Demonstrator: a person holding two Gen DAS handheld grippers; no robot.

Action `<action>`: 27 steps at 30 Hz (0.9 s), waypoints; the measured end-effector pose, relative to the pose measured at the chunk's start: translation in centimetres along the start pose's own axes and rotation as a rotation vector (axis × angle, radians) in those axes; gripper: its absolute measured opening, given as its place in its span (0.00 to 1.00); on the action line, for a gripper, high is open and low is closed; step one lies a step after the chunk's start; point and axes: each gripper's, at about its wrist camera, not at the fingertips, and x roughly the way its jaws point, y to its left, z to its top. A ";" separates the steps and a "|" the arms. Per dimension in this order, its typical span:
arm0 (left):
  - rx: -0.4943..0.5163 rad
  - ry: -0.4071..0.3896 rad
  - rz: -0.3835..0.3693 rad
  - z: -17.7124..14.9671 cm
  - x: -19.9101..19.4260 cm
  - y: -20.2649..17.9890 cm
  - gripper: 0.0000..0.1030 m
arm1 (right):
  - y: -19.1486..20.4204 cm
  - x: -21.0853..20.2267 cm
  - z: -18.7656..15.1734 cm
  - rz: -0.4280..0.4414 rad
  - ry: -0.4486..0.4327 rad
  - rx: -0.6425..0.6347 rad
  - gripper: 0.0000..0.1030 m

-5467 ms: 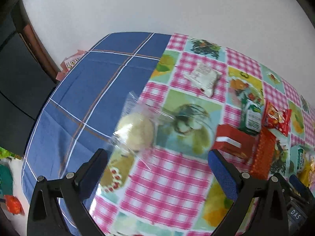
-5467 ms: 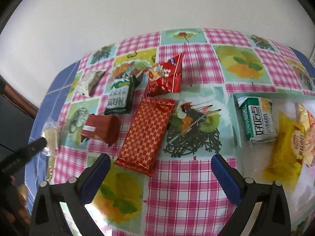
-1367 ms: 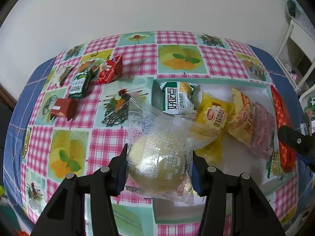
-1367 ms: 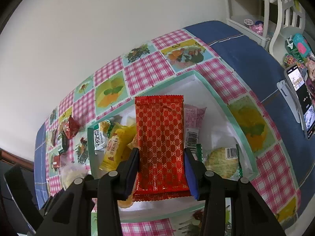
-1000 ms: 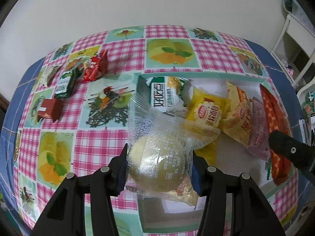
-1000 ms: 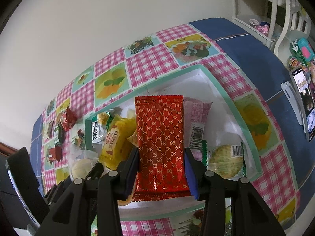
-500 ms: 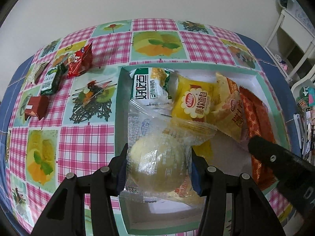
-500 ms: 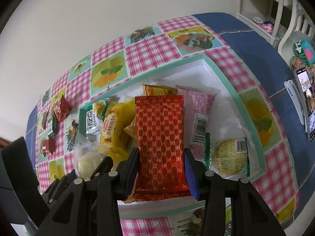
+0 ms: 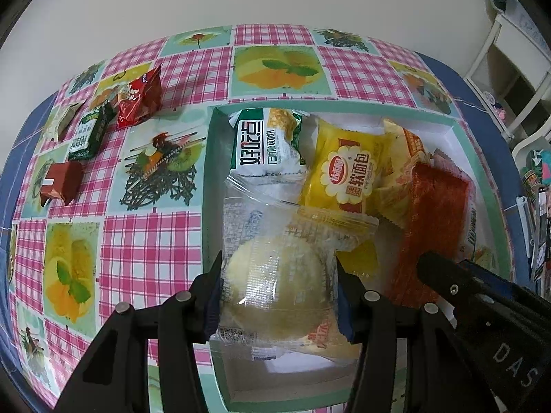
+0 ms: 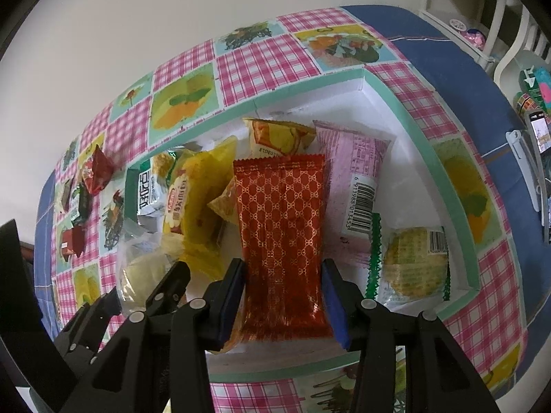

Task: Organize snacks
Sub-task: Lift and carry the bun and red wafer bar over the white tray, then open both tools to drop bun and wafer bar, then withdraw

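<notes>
My left gripper (image 9: 278,272) is shut on a round pale bun in a clear wrapper (image 9: 272,285), held over the near left part of a white box with a mint-green rim (image 9: 210,206). My right gripper (image 10: 282,272) holds a red patterned wafer packet (image 10: 280,213) over the box's middle. Its jaws are opening, and the pads still touch the packet's edges. In the box lie a green-and-white packet (image 9: 265,144), a yellow bread packet (image 9: 347,172), an orange packet (image 10: 275,134), a pink packet (image 10: 354,172) and a round cracker pack (image 10: 413,268).
Outside the box, on the checked tablecloth at the left, lie a red pouch (image 9: 139,96), a dark green packet (image 9: 89,134), a brown-red carton (image 9: 60,180) and a small beige packet (image 9: 63,120). A white shelf (image 9: 516,79) and a phone (image 10: 540,130) are at the right.
Both grippers have come in over the box with their snacks, and the box now fills more of each view. The right gripper with the red packet has sunk slightly.
</notes>
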 end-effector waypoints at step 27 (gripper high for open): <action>-0.141 -0.065 0.006 1.5 -5.2 4.8 0.59 | 0.4 -4.2 0.8 0.029 -0.129 -0.005 0.47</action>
